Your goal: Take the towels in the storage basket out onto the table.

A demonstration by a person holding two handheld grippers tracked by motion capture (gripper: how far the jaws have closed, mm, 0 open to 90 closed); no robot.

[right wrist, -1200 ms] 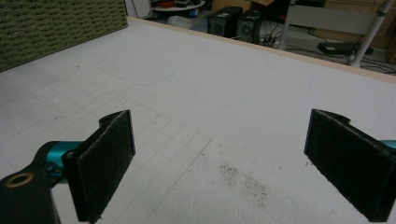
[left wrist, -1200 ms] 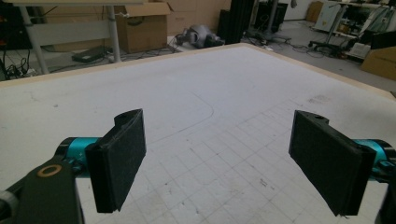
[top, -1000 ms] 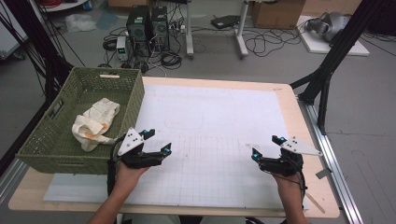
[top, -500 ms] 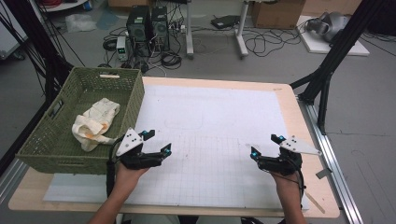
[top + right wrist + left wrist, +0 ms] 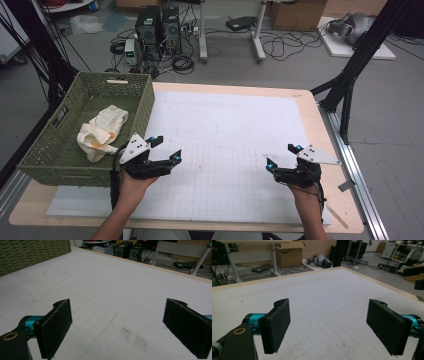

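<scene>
Jaws on both grippers stand wide apart and hold nothing: the left gripper (image 5: pixel 166 150) hovers over the white gridded surface (image 5: pixel 225 120) just beside the green basket (image 5: pixel 55 150), the right gripper (image 5: pixel 282 157) near the surface's right edge. Nearest the left gripper, a crumpled cream cloth (image 5: pixel 102 131) lies inside the basket.

Olive-green woven plastic basket (image 5: pixel 55 150) beside the left claw (image 5: pixel 166 149); inside it a cream crumpled cloth (image 5: pixel 100 131) with orange marks. White grid-lined mat (image 5: pixel 225 145) under both claws; claws black, teal joints.
</scene>
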